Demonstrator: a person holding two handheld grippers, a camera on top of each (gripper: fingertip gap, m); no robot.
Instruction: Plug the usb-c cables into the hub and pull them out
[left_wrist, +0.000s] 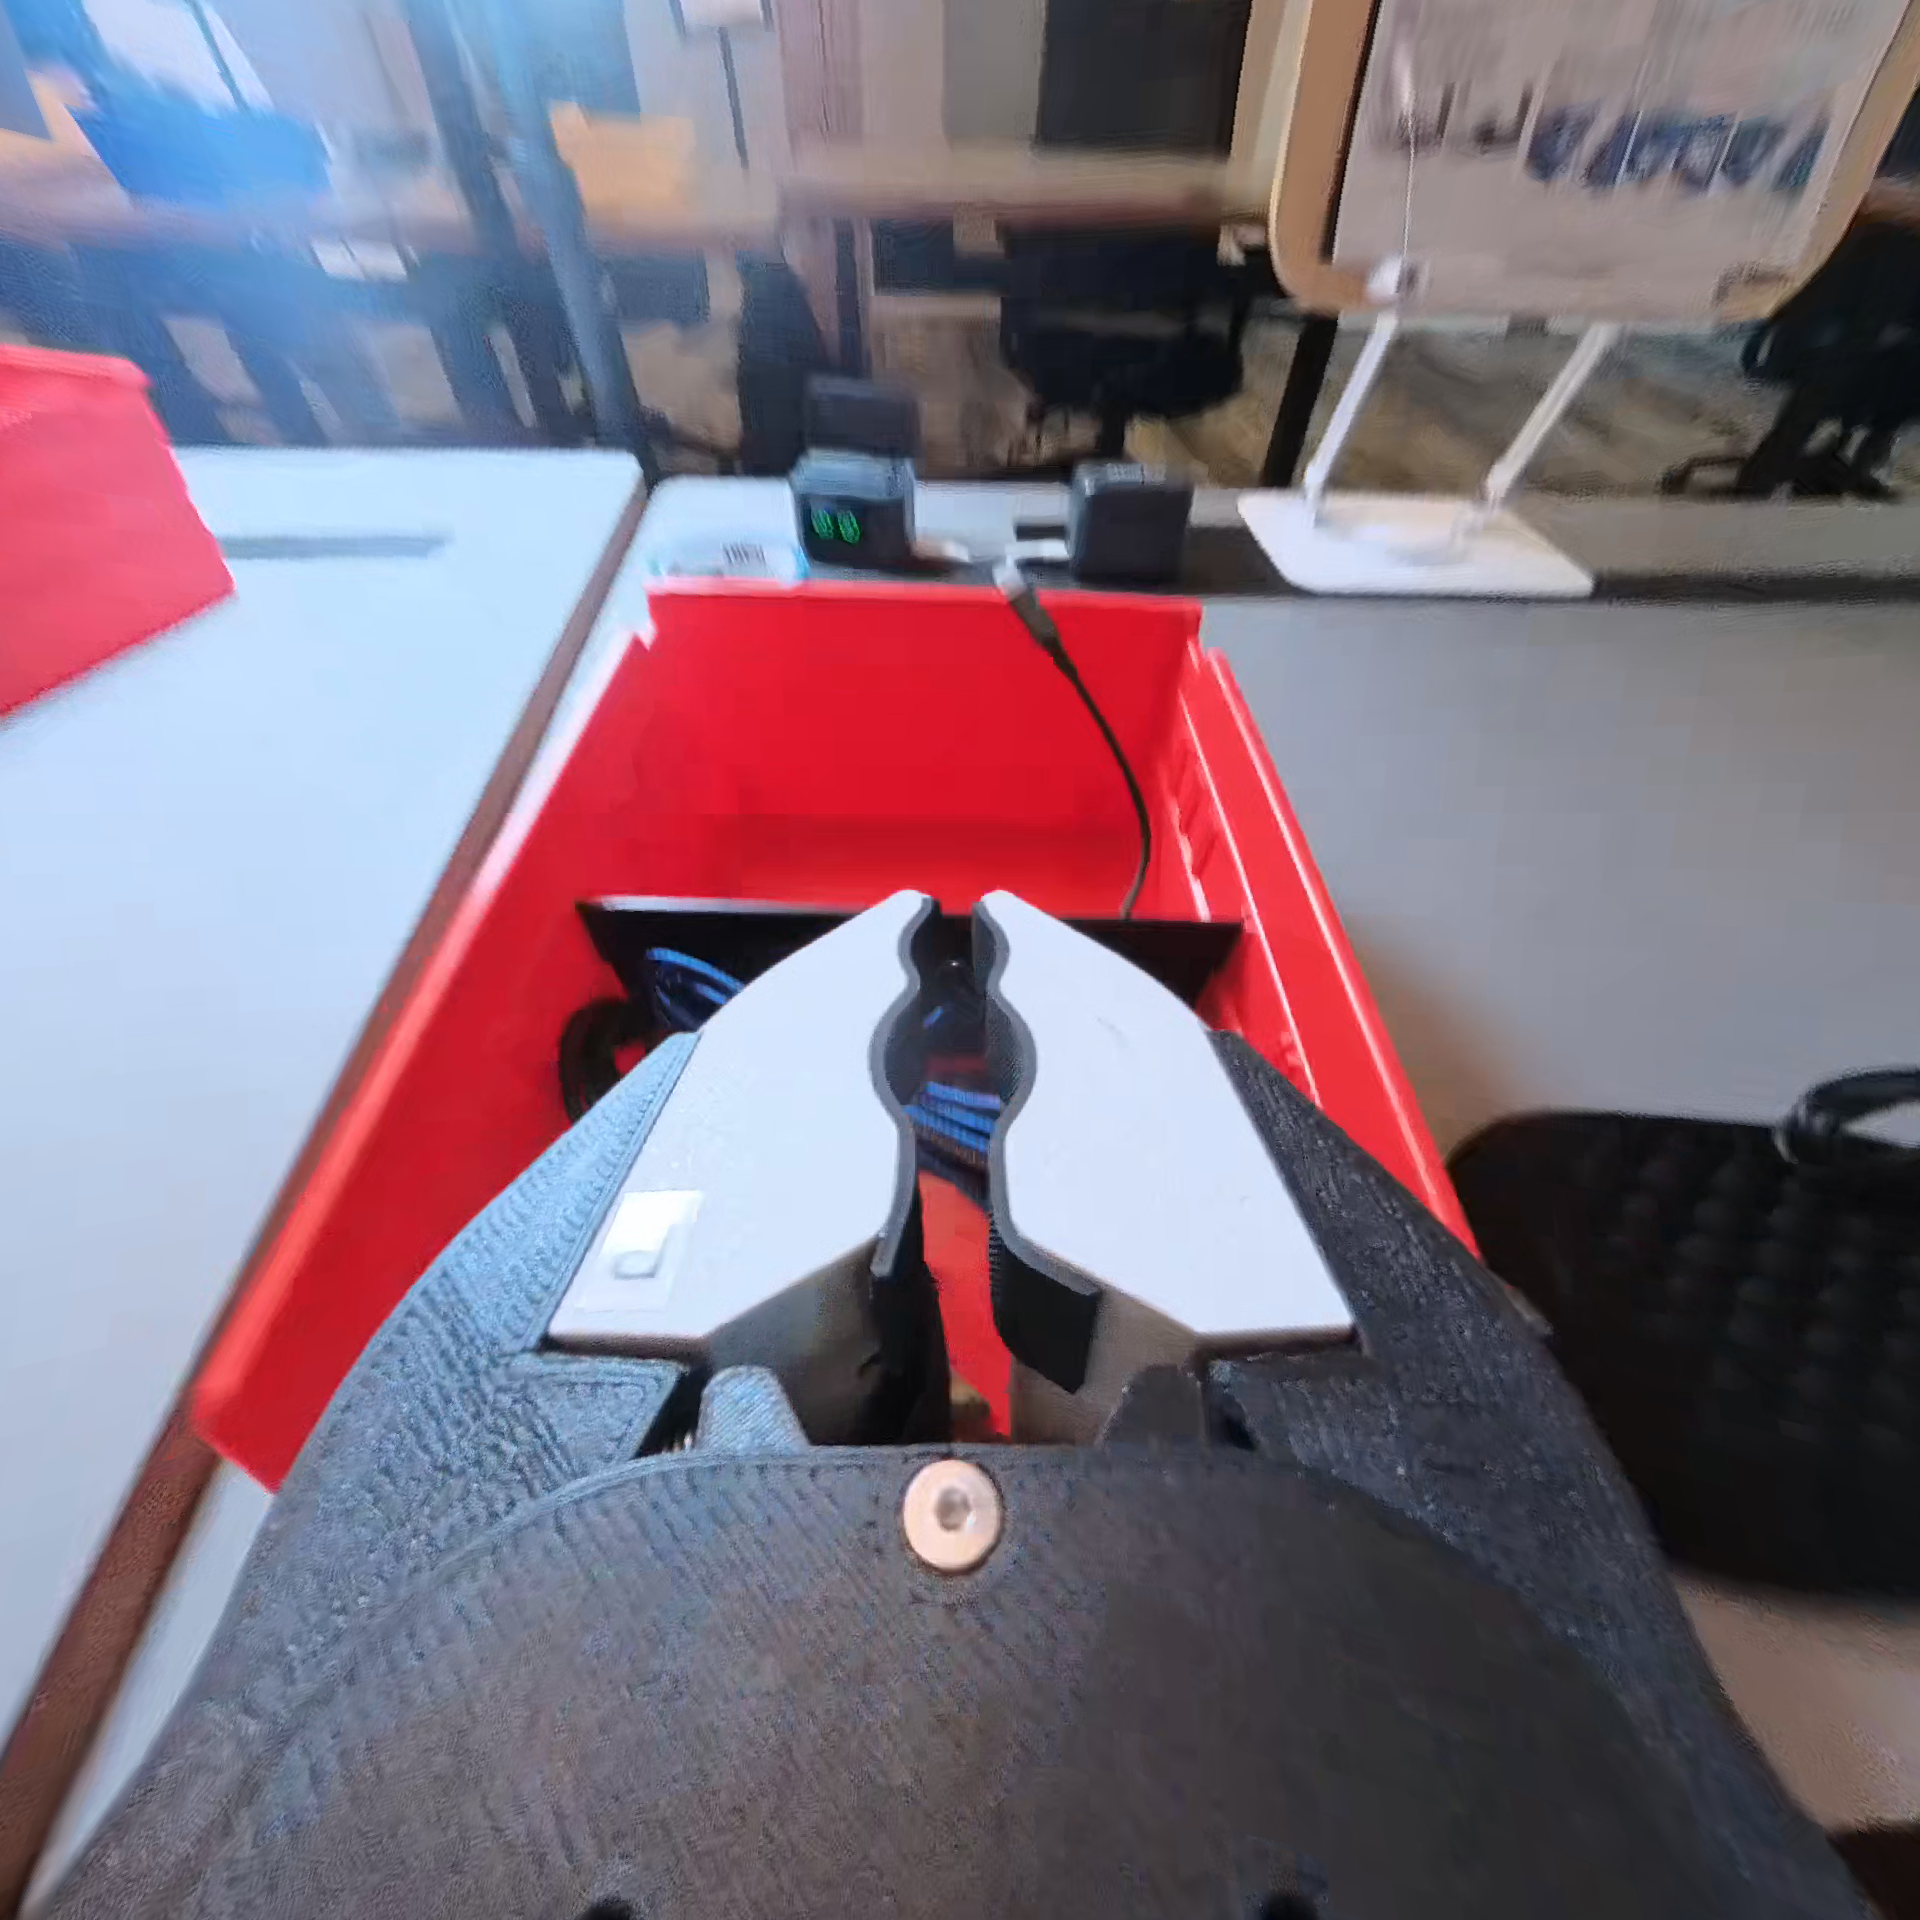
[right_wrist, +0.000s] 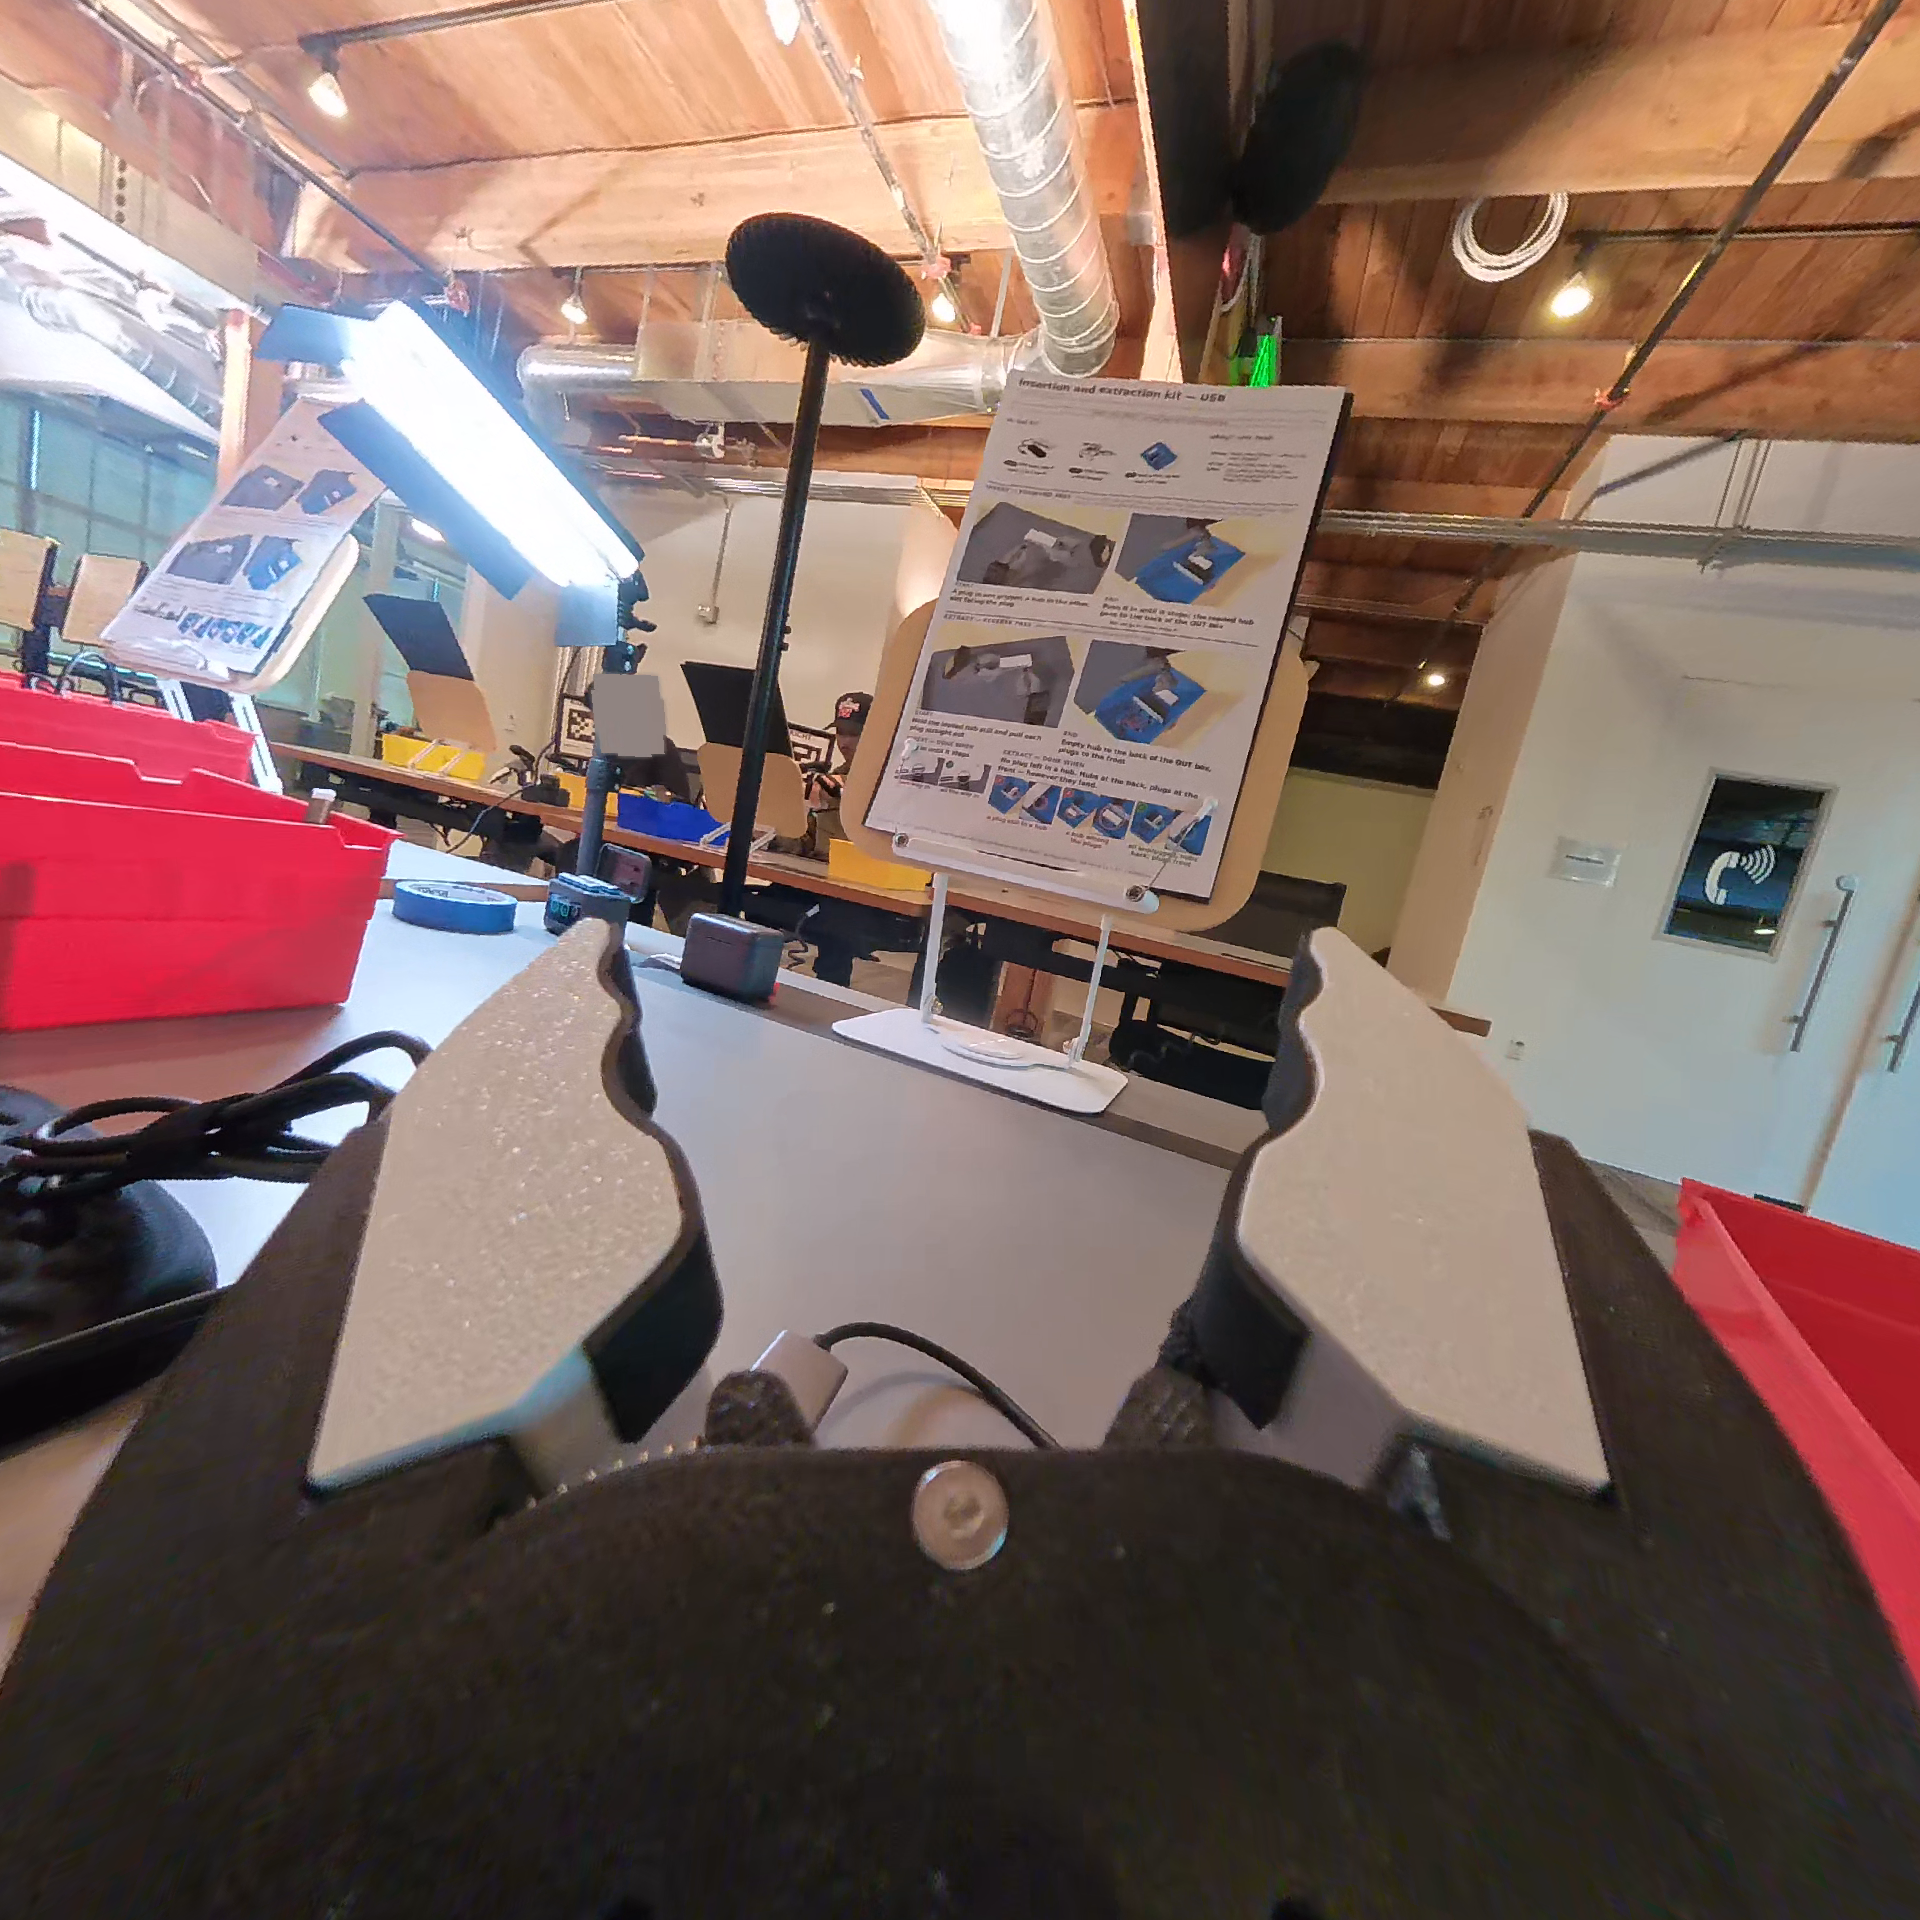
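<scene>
In the left wrist view my left gripper (left_wrist: 954, 909) hangs over a red bin (left_wrist: 436, 1039). Its jaws stand almost together around something thin and black, which looks like a black cable (left_wrist: 1117, 769). That cable runs up over the bin's far wall, and its plug (left_wrist: 1023, 603) rests on the rim. Blue cables (left_wrist: 956, 1122) and more black ones lie under the fingers, in front of a black divider (left_wrist: 1174, 940). In the right wrist view my right gripper (right_wrist: 966, 940) is wide open and empty. A silver hub end (right_wrist: 805, 1371) with a black lead lies on the table between the finger bases.
A black mat (left_wrist: 1714, 1351) (right_wrist: 62, 1299) carries a bundle of black cables (right_wrist: 208, 1132). Stacked red bins (right_wrist: 156, 914) stand at the left and another red bin (right_wrist: 1818, 1351) at the right. An instruction sheet on a white stand (right_wrist: 1101, 644), blue tape (right_wrist: 454, 904) and small black boxes (right_wrist: 730, 956) line the table's far edge. Spacing between my two grippers at the tips: around 50 centimeters.
</scene>
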